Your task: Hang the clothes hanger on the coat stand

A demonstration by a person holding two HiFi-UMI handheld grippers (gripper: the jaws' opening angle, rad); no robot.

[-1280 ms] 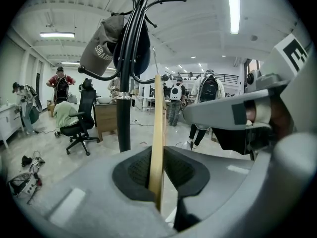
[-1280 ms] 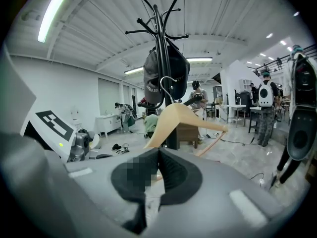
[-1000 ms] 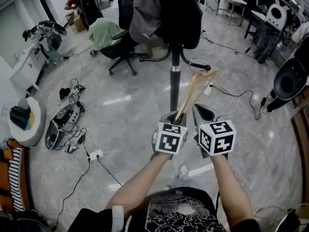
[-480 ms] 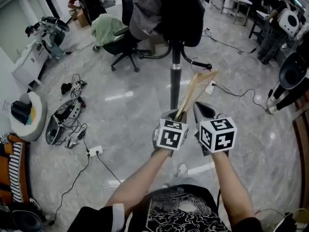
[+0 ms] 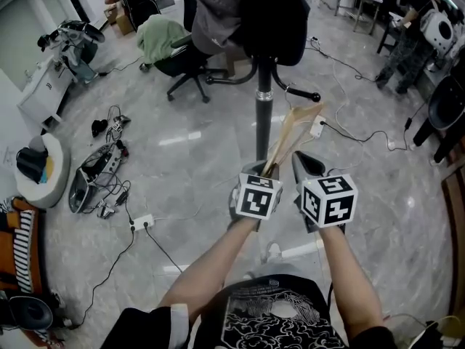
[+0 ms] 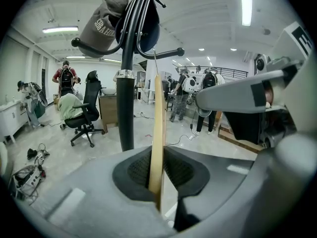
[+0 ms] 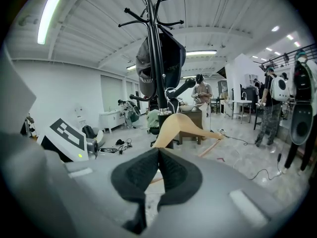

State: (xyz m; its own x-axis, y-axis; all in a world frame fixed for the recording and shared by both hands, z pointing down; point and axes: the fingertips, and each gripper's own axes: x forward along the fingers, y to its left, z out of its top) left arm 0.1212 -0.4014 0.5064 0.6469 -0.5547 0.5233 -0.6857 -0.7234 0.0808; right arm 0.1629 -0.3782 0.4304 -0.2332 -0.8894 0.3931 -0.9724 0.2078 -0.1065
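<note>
Left gripper (image 6: 157,182): clamped on hanger (image 5: 294,131).
Right gripper (image 7: 158,170): jaws pressed together, empty.
Coat stand (image 5: 263,118): just ahead; floor (image 5: 196,187) room leftward.

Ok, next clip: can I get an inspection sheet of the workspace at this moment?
Surface: grey polished floor; no table in view.
Job's things: wooden hanger held up beside the coat stand, not yet hung; the stand already carries dark garments and a cap.
Clutter: office chair draped with a green garment; pile of gear on the floor at left.
Grippers: left gripper shut on the hanger; right gripper shut, nothing between its jaws.
Cables: power strip with leads running across the floor.
Surroundings: people and benches at the room's edges.
</note>
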